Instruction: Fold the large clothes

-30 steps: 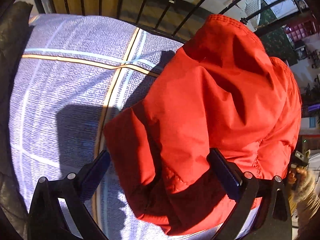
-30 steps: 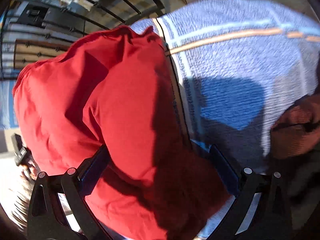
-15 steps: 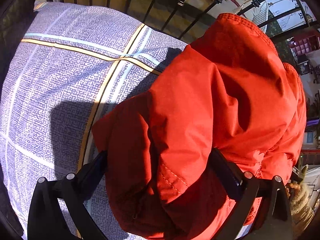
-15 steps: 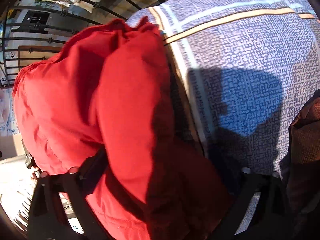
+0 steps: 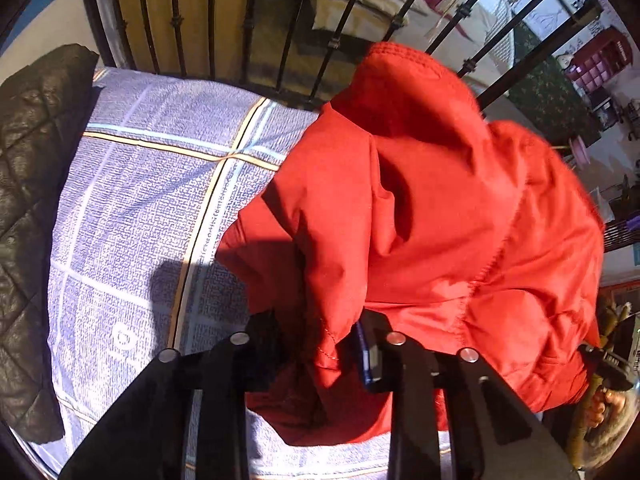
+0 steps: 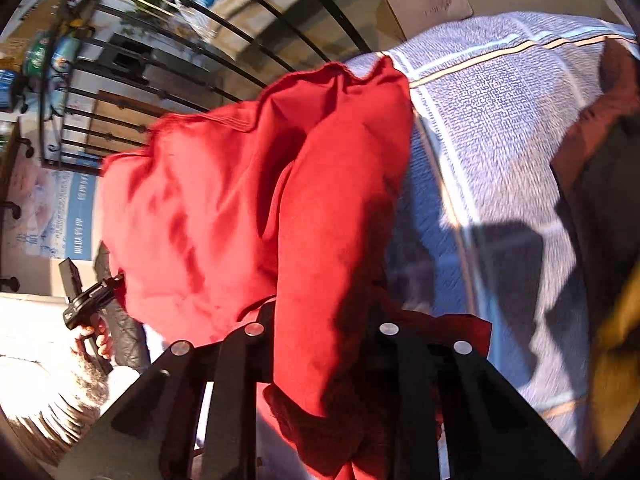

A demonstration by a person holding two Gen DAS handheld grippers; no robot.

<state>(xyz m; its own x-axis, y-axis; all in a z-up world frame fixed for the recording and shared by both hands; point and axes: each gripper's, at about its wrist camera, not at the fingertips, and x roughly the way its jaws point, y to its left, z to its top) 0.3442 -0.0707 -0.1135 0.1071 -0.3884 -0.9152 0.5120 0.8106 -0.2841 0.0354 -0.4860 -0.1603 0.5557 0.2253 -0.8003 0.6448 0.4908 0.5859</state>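
Red jacket (image 5: 420,216) pinched in both raised grippers, left gripper (image 5: 320,344) and right gripper (image 6: 320,344).

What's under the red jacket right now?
Under the red jacket lies the blue patterned bedsheet, showing to its side and below its lower edge. Whatever sits directly beneath its bulk is covered.

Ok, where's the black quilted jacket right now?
In the left wrist view, the black quilted jacket lies along the far left edge of the blue checked bedcover, apart from the red jacket.
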